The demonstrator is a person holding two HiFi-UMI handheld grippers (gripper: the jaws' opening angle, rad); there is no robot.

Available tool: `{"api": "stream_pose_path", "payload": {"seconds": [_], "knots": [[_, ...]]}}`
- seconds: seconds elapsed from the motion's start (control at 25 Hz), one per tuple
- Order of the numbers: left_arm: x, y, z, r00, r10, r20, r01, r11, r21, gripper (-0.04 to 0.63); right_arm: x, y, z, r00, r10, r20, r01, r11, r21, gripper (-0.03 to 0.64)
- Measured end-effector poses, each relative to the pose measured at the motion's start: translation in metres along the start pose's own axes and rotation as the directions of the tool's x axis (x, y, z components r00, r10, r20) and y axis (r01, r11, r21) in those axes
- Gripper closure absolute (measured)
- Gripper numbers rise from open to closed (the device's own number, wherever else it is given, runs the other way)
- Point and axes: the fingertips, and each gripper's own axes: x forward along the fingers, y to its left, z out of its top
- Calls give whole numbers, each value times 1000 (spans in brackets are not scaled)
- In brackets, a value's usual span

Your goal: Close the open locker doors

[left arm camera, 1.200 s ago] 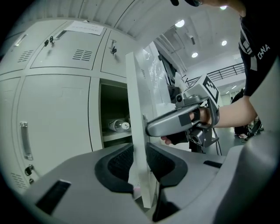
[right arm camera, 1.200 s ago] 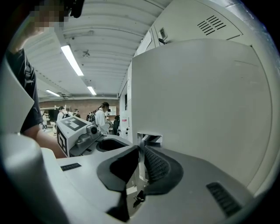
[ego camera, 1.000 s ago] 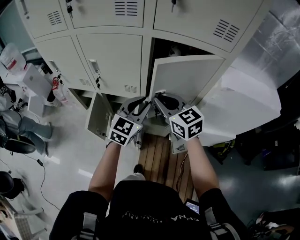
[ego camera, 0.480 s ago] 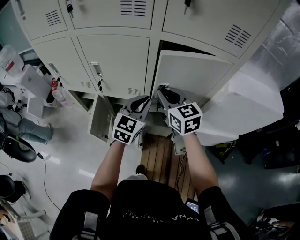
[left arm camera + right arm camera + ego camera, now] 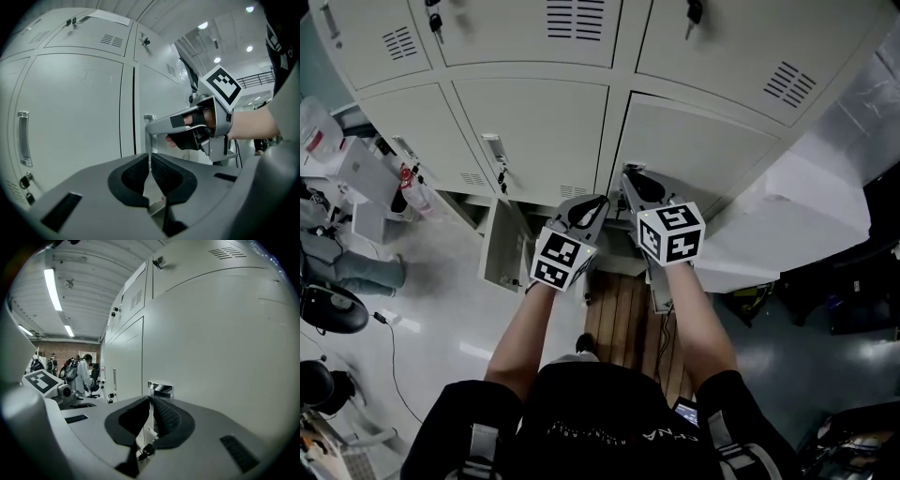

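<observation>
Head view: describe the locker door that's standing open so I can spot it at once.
Start at the pale grey locker bank across the top. Drop to its bottom row, just left of the left claw. That open door swings out over the floor, while the doors above it sit flush.

The pale grey door [image 5: 703, 150] just ahead of your right gripper [image 5: 630, 180] looks all but shut; a lower door [image 5: 504, 246] below-left of your left gripper [image 5: 592, 208] hangs open.
</observation>
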Motion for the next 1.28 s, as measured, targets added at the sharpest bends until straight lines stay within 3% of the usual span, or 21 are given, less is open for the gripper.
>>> {"api": "stream_pose_path", "payload": {"seconds": [0.44, 1.28], "knots": [[17, 10, -7, 1000, -22, -9, 22, 1000, -7, 563, 16, -13, 4, 996, -85, 13, 85, 996, 25, 568], [58, 26, -26, 998, -23, -60, 25, 999, 30, 563, 19, -16, 5, 994, -105, 25, 104, 994, 17, 566]]}}
